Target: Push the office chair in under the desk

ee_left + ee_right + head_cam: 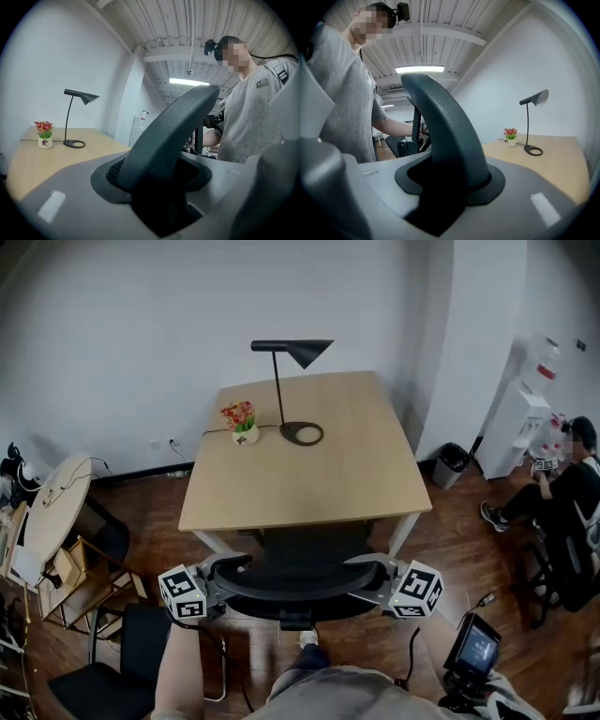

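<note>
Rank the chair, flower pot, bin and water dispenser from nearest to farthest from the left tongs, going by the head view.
1. Chair, between the left tongs.
2. Flower pot, on the desk.
3. Bin, right of the desk.
4. Water dispenser, far right, beyond it.

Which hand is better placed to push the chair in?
Neither clearly: left hand-held gripper and right hand-held gripper each clamp one end of the office chair backrest, square to the desk. Probably push with both.
</note>
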